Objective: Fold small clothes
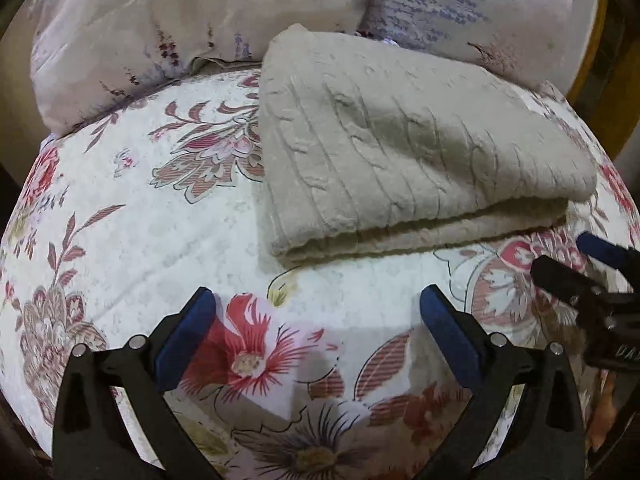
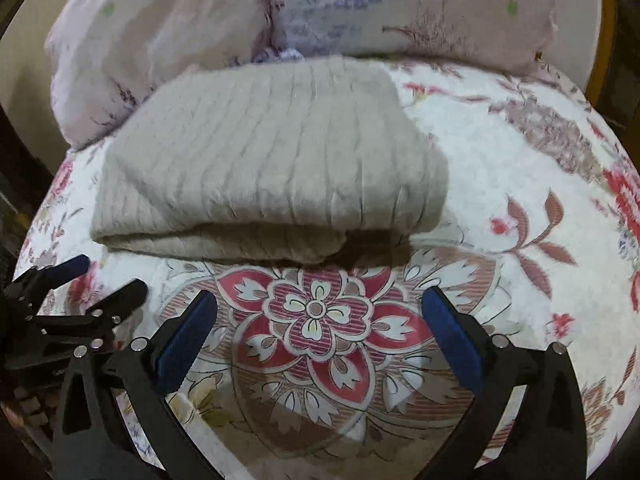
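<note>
A beige ribbed knit garment [image 1: 400,148] lies folded into a thick rectangle on the floral bedsheet [image 1: 140,220]; it also shows in the right wrist view [image 2: 272,168]. My left gripper [image 1: 318,300] is open and empty, a little short of the garment's near folded edge. My right gripper [image 2: 318,300] is open and empty, also just short of the near edge. Each gripper shows in the other's view: the right gripper [image 1: 568,260] at the right edge, the left gripper [image 2: 108,276] at the left edge.
Two pale floral pillows [image 1: 180,28] [image 2: 400,12] lie against the far side of the bed, touching the garment's far edge. A yellow-brown headboard edge [image 1: 592,52] curves behind them on the right.
</note>
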